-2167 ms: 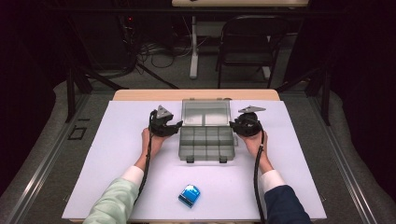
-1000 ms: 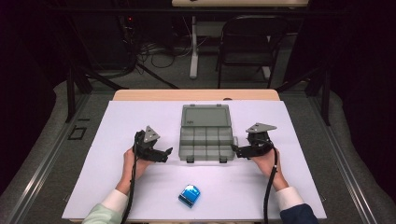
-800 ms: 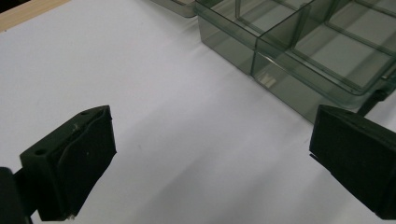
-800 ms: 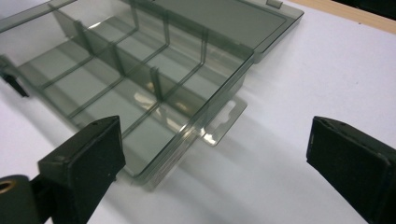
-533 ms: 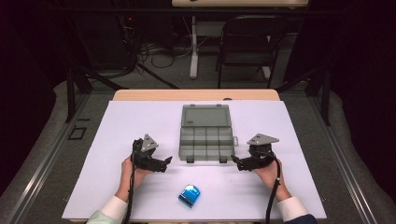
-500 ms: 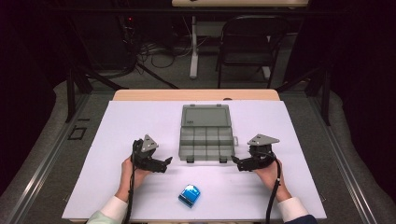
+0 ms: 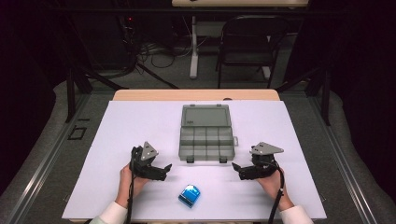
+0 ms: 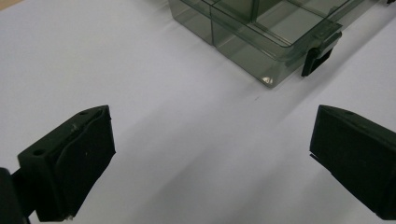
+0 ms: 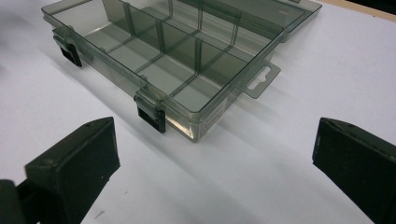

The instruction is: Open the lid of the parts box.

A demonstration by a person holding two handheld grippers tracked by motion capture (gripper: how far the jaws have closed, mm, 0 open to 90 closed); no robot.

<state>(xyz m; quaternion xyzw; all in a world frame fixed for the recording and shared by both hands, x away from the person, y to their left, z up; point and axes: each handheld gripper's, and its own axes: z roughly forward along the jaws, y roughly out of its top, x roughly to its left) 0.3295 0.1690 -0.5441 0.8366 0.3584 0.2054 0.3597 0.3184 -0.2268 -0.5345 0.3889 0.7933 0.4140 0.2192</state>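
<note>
Organizer box (image 7: 206,133) lid-open between left gripper (image 7: 162,170) and right gripper (image 7: 238,170), both jaws spread, empty

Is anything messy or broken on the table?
Nothing stands out. The grey box lies open and square on the white table, its compartments empty and uncracked. The small blue thing sits alone near the front edge. Both tools are open, holding nothing.

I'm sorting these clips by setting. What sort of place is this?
Probably a lab or recording studio: a white-covered table in a dark room, cables on the floor beyond it, and a folding chair.
</note>
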